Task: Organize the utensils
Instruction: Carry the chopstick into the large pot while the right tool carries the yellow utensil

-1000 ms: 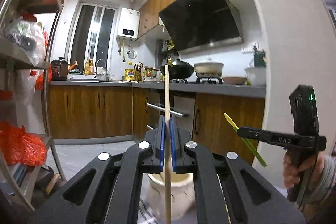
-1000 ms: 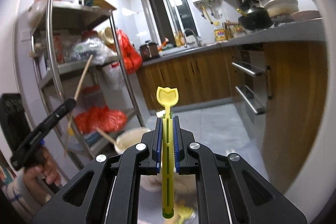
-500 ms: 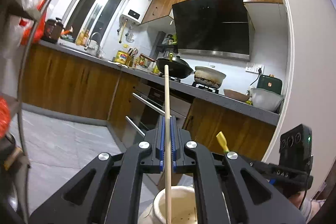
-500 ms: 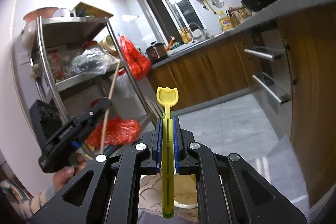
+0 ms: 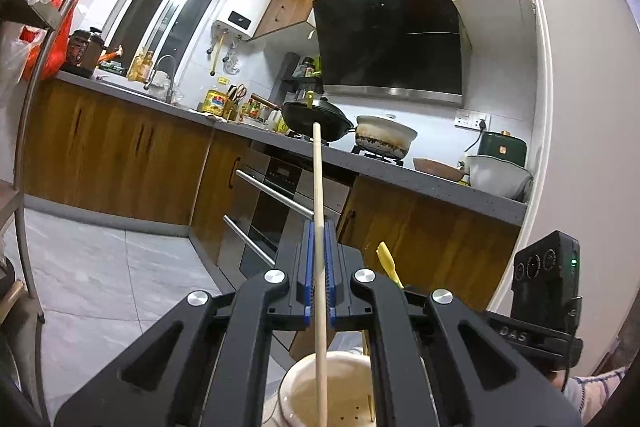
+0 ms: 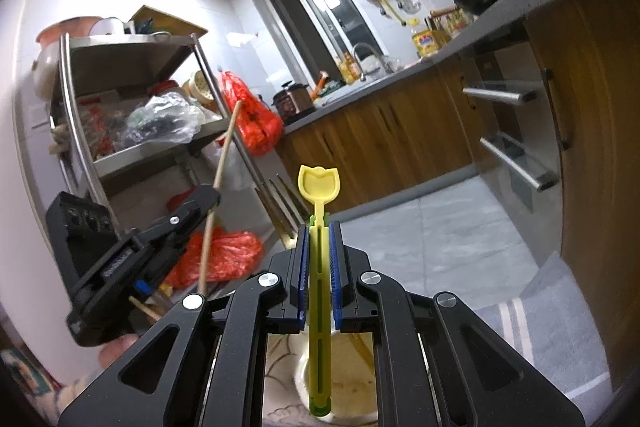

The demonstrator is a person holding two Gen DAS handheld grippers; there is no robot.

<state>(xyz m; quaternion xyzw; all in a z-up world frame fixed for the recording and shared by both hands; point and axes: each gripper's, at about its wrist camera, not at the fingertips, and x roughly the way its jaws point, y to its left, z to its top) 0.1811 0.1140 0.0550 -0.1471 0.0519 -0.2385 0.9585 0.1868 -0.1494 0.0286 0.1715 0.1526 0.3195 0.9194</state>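
- Your left gripper (image 5: 319, 269) is clenched on a thin wooden stick (image 5: 317, 195). It is plain, round and pale, and it looks like a chopstick or a spoon handle. It runs between the blue pads, and its free end points up and away from you.
- The lower end of the stick hangs over the mouth of the cream ceramic holder (image 5: 308, 379), directly under this gripper. The holder is a round glazed pot with a pale inside and small holes in its bottom. It stands low; I cannot tell on what surface.
- The long axis of the stick is almost upright, so I judge the coming move as a straight drop down into the pot.
- Your right gripper (image 6: 319, 267) is closed on a yellow plastic spoon (image 6: 319, 259). The spoon has a tulip-shaped bowl at the top and a slotted flat handle with a green tip.
- Its handle also points down at the same holder (image 6: 348, 391), with the tip over the opening or just inside the rim. I cannot tell which.
- Both hands are near the pot, on opposite sides. Neither utensil is released yet.
- Far right, the wooden bench cabinets (image 6: 580, 107) stand well apart.
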